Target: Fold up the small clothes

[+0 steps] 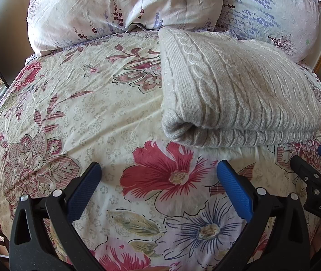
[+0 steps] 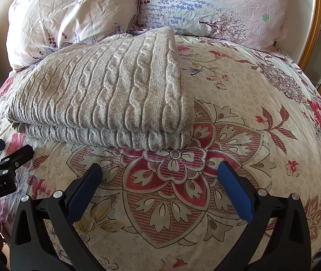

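My left gripper [image 1: 159, 169] hovers low over the flowered bedspread [image 1: 74, 113], its blue-padded fingers [image 1: 233, 192] spread wide with nothing between them. My right gripper [image 2: 160, 169] sits just beside it at about the same height, fingers [image 2: 83, 189] equally wide apart and empty, both pointing toward the head of the bed. The folded grey cable-knit sweater [image 1: 235, 94] lies flat on the bedspread ahead of both, clear of my fingers, its folded edge facing me and its far end close to the two pillows [image 2: 205, 4]. From the left view it lies ahead and to the right; from the right view, ahead and to the left.
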Available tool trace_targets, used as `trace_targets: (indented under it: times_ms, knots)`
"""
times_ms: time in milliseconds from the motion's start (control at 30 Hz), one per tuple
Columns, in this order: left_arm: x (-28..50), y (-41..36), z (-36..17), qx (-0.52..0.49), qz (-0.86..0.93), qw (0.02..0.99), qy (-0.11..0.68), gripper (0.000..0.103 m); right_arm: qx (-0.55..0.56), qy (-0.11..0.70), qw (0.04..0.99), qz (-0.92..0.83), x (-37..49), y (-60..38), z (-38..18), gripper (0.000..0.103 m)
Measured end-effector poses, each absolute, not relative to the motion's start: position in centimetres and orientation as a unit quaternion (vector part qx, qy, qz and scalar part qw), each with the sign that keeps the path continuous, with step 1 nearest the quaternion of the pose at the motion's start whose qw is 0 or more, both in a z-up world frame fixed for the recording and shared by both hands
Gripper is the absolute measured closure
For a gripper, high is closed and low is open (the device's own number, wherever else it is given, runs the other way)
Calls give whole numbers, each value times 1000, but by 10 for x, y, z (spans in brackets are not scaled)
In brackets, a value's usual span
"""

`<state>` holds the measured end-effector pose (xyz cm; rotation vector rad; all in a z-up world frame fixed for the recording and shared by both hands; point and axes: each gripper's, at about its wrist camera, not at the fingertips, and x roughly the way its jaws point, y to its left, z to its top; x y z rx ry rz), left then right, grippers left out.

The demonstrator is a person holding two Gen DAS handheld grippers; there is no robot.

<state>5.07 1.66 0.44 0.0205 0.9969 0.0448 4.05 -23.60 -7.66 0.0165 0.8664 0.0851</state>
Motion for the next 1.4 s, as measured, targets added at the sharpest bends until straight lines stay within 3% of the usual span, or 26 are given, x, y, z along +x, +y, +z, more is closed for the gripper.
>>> trace_targets:
  times_ms: [1400]
  knots:
    - [54,18,4,10,17,868,496,2,8,419,907,41,41,-236,-77,1]
